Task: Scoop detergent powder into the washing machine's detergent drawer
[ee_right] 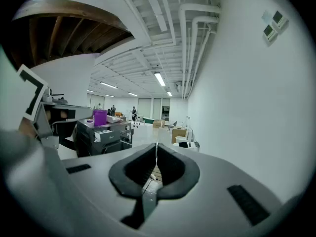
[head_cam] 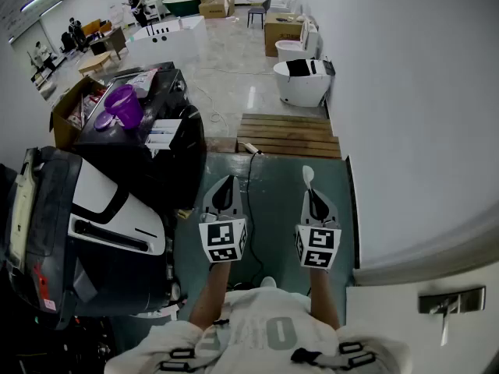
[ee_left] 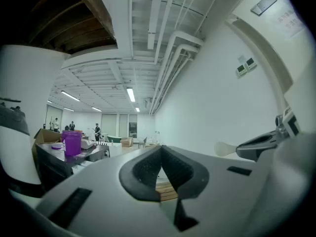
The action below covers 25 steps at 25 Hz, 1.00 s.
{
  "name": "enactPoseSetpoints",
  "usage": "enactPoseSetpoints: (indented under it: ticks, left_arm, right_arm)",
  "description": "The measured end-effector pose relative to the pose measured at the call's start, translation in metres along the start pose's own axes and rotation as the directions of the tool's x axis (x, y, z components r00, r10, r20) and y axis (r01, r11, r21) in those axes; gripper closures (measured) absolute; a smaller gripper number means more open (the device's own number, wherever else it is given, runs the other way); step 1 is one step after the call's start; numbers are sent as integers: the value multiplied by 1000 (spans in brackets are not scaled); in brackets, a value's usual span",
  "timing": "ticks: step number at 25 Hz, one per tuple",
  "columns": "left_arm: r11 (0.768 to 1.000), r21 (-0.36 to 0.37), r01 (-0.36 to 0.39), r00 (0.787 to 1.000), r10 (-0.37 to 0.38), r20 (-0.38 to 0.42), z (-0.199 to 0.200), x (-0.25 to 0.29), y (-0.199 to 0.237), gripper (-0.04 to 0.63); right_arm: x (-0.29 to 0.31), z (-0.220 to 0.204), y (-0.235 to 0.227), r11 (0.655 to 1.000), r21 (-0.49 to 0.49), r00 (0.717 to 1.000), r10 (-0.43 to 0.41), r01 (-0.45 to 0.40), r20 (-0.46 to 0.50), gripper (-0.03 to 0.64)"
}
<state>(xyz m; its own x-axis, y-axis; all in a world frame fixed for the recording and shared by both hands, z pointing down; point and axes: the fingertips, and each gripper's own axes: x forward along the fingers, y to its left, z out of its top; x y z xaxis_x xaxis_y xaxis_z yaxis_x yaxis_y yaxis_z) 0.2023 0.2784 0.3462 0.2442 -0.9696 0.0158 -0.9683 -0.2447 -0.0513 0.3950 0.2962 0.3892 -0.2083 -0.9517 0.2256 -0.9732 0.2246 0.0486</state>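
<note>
In the head view both grippers hover side by side over a green floor. My right gripper point(head_cam: 312, 189) is shut on the handle of a white scoop point(head_cam: 308, 174), whose bowl sticks out forward. My left gripper point(head_cam: 227, 179) is shut with nothing in it. A purple detergent tub point(head_cam: 125, 105) stands open on a dark machine at the upper left, its lid point(head_cam: 104, 120) beside it. A washing machine point(head_cam: 101, 232) with a white front panel is close on my left. The left gripper view shows the scoop point(ee_left: 224, 148) at the right and the tub point(ee_left: 72, 142) far left.
A wooden pallet point(head_cam: 288, 135) lies ahead on the floor, with a white cable point(head_cam: 251, 150) at its near edge. White toilets point(head_cam: 302, 80) stand beyond it. A cardboard box point(head_cam: 74, 107) sits left of the dark machine. A white wall point(head_cam: 421, 131) runs along the right.
</note>
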Motion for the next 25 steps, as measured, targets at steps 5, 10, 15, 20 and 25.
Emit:
enactPoseSetpoints:
  ticks: [5,10,15,20,25]
  left_arm:
    - [1000,26,-6,1000,6,5,0,4,-6,575]
    - [999,36,-11,1000,11,6,0,10,-11,575]
    - [999,47,-10,1000,10,0,0,14,-19,575]
    - [998,52,-25,1000,25,6,5,24,-20,575]
    - [997,77,1,999,-4,43,14,50,-29,575]
  right_arm:
    - [5,2,-5,1000,-1,1000,11,-11,10,606]
    - [11,4,-9,1000,-5,999,25,-25,20,606]
    - [16,-1,-25,997,69,999,14,-16,29,606]
    - [23,-1,-35,996,88,1000,15,-17,28,606]
    - [40,1,-51,994,109,999,5,-10,43,606]
